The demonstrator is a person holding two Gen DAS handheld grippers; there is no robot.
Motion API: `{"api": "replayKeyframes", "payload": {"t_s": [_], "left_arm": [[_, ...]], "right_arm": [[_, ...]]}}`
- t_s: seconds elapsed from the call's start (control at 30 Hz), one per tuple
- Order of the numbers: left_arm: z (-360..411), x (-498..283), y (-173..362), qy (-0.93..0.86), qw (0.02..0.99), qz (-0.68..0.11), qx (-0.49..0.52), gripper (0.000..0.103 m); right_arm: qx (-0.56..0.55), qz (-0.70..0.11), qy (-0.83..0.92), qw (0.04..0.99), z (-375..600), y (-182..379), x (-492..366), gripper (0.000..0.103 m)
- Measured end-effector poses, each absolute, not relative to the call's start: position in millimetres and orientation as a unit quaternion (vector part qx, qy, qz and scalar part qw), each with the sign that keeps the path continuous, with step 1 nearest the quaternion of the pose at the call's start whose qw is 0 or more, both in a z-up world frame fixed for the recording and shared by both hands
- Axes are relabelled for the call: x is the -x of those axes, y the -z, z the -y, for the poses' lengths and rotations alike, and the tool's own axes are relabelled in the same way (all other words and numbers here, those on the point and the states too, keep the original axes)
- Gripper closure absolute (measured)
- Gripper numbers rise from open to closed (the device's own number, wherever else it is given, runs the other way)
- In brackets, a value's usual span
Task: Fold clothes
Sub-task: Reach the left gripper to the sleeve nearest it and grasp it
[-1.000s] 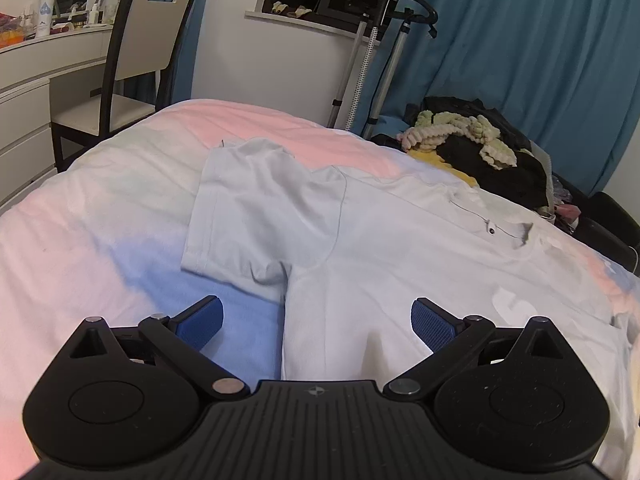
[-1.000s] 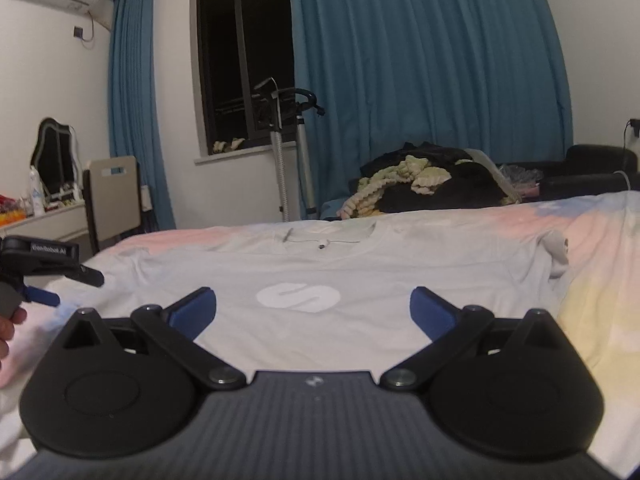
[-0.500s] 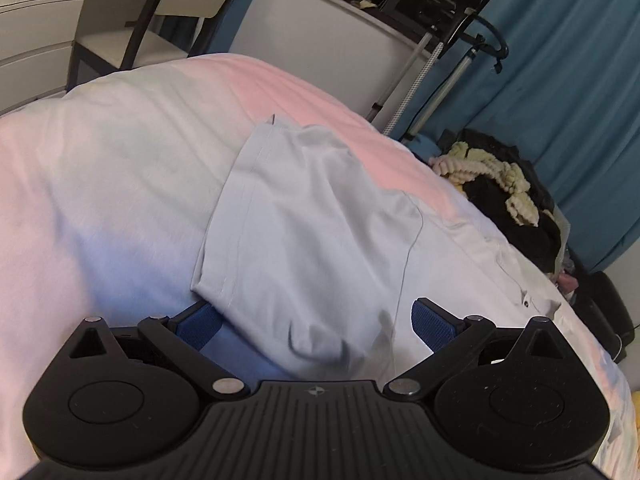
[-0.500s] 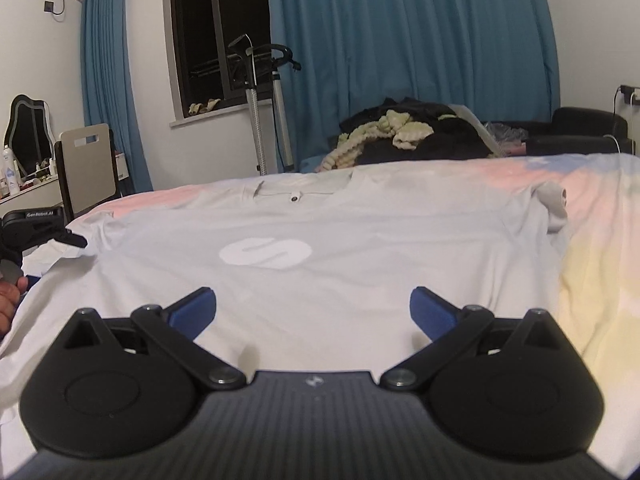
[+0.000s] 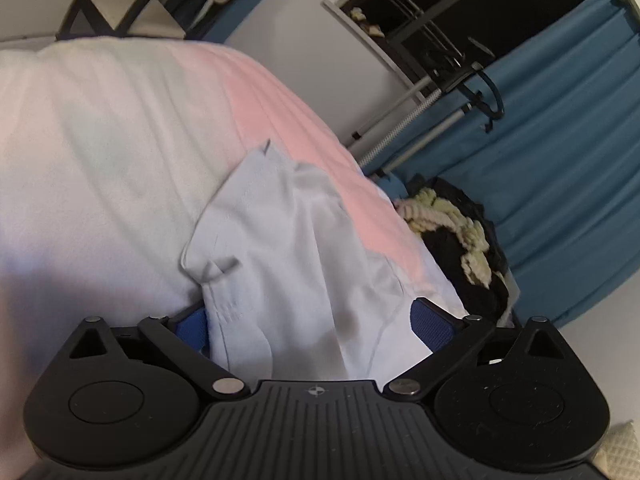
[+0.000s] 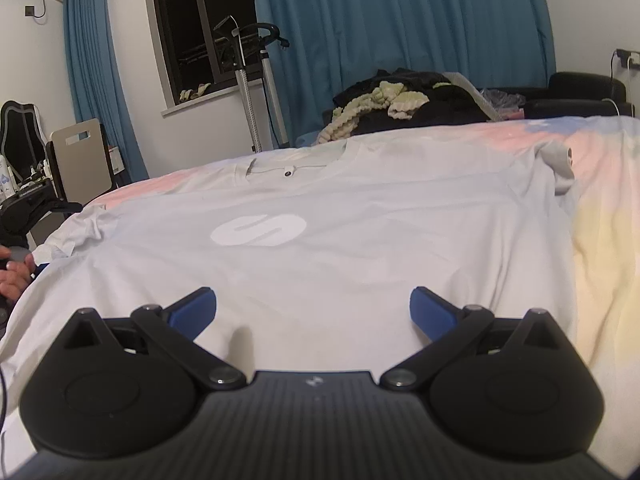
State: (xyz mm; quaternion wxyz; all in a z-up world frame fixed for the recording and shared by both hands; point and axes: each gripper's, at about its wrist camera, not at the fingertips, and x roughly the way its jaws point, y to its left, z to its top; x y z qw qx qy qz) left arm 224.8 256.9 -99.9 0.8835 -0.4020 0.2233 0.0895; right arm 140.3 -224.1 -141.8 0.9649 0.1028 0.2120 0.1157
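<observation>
A pale grey T-shirt [image 6: 360, 248] with a white oval logo [image 6: 258, 230] lies spread face up on the bed, collar at the far side. Its left sleeve [image 5: 288, 248] fills the left wrist view. My left gripper [image 5: 312, 320] is open, its blue pads either side of the sleeve's underarm part, with cloth lying between them. My right gripper [image 6: 312, 306] is open and empty, low over the shirt's lower front. The left gripper and the hand holding it show at the left edge of the right wrist view [image 6: 24, 208].
The bed has a pastel pink, white and yellow sheet [image 6: 600, 240]. A heap of dark and cream clothes [image 6: 400, 108] lies beyond the bed. A garment steamer stand [image 6: 248, 80], blue curtains, a window and a chair [image 6: 80, 156] stand behind.
My left gripper has moved forward and down onto the sleeve, so cloth now lies between its open pads. My right gripper has come closer over the shirt front. Both stay open.
</observation>
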Motion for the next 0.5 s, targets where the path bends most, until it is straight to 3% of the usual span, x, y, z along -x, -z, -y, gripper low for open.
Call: {"api": "replayKeyframes", "payload": {"t_s": [0.03,0.07,0.1,0.17,0.2,0.5], "left_arm": [[-256.8,-227.8,98.2,-0.098,0.886,-0.222,0.394,0.013],[-255.5,-232.7,96.8,-0.107,0.891,-0.228,0.379,0.030],[-252.7,-239.1,95.9,-0.119,0.895,-0.244,0.354,0.057],[-243.5,-248.5,89.8,-0.136,0.904,-0.275,0.296,0.084],[-238.3,-250.6,85.1,-0.137,0.910,-0.282,0.272,0.092],[-130.9,-242.4,-12.8,-0.002,0.967,-0.222,0.123,0.094]], "right_arm": [[-0.103,-0.214,-0.116,0.964,223.8,143.0,-141.3,0.000],[-0.104,-0.217,-0.117,0.964,223.5,144.1,-142.6,0.000],[-0.106,-0.220,-0.118,0.963,223.2,144.9,-144.2,0.000],[-0.109,-0.225,-0.118,0.961,223.2,145.3,-146.8,0.000],[-0.112,-0.224,-0.119,0.961,223.9,144.7,-146.8,0.000],[-0.169,-0.205,-0.106,0.958,244.6,125.6,-140.2,0.000]]}}
